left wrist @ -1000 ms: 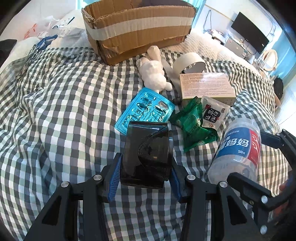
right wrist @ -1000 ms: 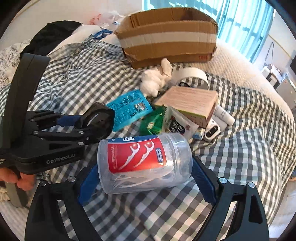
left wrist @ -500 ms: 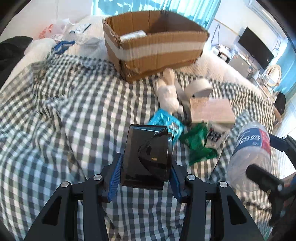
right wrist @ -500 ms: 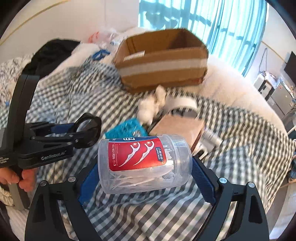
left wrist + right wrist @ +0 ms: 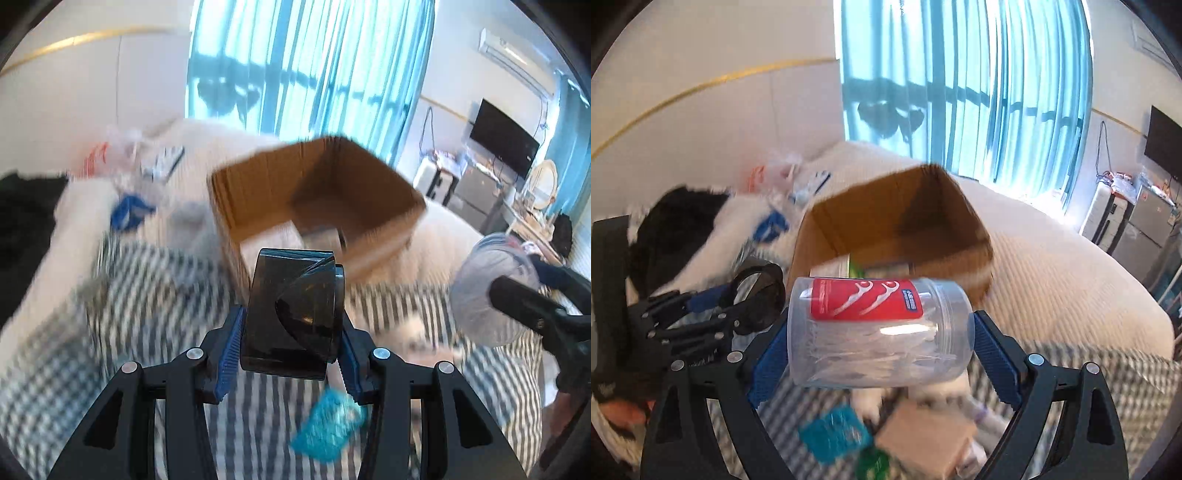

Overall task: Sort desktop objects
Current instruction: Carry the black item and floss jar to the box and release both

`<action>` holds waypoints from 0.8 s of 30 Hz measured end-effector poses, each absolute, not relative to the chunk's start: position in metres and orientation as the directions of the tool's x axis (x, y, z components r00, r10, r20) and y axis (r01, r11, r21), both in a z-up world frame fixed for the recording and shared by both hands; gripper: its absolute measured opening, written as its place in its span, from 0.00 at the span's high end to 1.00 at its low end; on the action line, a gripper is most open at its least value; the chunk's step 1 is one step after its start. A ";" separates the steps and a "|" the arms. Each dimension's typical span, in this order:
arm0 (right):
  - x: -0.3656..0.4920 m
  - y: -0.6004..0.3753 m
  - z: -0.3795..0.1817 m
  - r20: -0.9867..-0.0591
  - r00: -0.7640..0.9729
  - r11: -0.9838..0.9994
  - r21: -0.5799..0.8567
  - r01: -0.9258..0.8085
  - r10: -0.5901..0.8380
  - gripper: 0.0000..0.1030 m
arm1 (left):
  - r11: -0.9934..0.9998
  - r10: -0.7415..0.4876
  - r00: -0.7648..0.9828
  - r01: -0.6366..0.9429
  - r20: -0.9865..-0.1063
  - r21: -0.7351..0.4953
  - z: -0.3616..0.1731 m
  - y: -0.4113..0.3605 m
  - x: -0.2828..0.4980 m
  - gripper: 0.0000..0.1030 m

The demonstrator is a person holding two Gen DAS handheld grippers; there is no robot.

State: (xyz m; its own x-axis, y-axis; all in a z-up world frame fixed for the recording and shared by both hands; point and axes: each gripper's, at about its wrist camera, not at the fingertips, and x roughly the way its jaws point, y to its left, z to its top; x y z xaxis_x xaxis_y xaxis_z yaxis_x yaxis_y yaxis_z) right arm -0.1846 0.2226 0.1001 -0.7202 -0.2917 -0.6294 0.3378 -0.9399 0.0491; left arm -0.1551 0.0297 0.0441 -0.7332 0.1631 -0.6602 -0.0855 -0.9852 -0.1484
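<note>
– What's the left gripper (image 5: pixel 291 347) got?

– A dark glossy case (image 5: pixel 293 314), pinched tight between the blue pads (image 5: pixel 232 350), held up off the checked blanket (image 5: pixel 147 295). Straight ahead of it sits the open box (image 5: pixel 317 206) on the bed. From the left camera you look into the box's brown walls, with something pale at the bottom, too blurred to name.

– And the right one?

– The right gripper (image 5: pixel 881 339) is clamped on a clear floss jar (image 5: pixel 879 332), lying sideways, red label up, white picks piled inside. Only its camera shows the label; from the left camera the jar (image 5: pixel 487 288) is just a grey round end at the far right.

– Does the right camera show anything else?

– The left gripper (image 5: pixel 738 306) from the side, low at the left with the case (image 5: pixel 757 295) in it. Below the jar lie a blue blister pack (image 5: pixel 834 435) and a tan carton (image 5: pixel 927 439). The left camera catches the pack (image 5: pixel 328 424) too, but not the carton. Both views are smeared
</note>
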 end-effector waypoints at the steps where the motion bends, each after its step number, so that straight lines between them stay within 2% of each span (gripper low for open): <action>1: -0.198 0.223 0.100 -0.626 -0.720 -0.941 0.069 0.332 -0.300 0.12 | -0.986 0.156 -0.744 -0.081 -0.650 -0.143 0.049 0.029 -0.167 0.54; 8: -0.289 0.218 0.078 -0.651 -0.699 -0.954 0.170 0.245 -0.296 0.12 | -0.994 0.108 -0.762 -0.066 -0.639 -0.088 0.053 0.033 -0.251 0.54; 12: -0.306 0.225 0.076 -0.602 -0.729 -0.945 0.231 0.232 -0.326 0.11 | -0.997 0.076 -0.763 -0.067 -0.642 -0.038 0.038 0.043 -0.283 0.54; 13: -0.307 0.227 0.079 -0.600 -0.743 -0.954 0.217 0.206 -0.297 0.06 | -0.997 0.076 -0.761 -0.075 -0.645 -0.029 0.034 0.045 -0.289 0.51; 15: -0.304 0.229 0.085 -0.595 -0.764 -0.967 0.196 0.164 -0.250 0.01 | -0.996 0.063 -0.751 -0.089 -0.657 0.006 0.028 0.051 -0.301 0.24; 16: -0.300 0.232 0.088 -0.586 -0.768 -0.965 0.203 0.169 -0.258 0.00 | -0.997 0.027 -0.750 -0.072 -0.661 0.042 0.026 0.055 -0.300 0.06; 18: -0.287 0.244 0.095 -0.568 -0.777 -0.959 0.222 0.174 -0.273 0.00 | -0.994 -0.030 -0.771 -0.046 -0.636 0.103 0.027 0.058 -0.296 0.04; 21: -0.256 0.263 0.103 -0.561 -0.779 -0.956 0.229 0.182 -0.282 0.00 | -0.990 -0.017 -0.779 -0.076 -0.627 0.121 0.032 0.058 -0.281 0.04; 24: -0.215 0.281 0.102 -0.571 -0.779 -0.964 0.200 0.173 -0.258 0.00 | -0.991 0.025 -0.768 -0.106 -0.640 0.088 0.037 0.051 -0.254 0.04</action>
State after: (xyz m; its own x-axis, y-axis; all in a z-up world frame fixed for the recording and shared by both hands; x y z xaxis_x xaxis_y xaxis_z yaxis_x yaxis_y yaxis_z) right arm -0.2152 0.2805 0.1025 -0.7794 -0.2581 -0.5709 0.1729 -0.9644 0.1999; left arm -0.2536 0.0513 0.0371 -0.7679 0.0252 -0.6401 -0.1055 -0.9906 0.0875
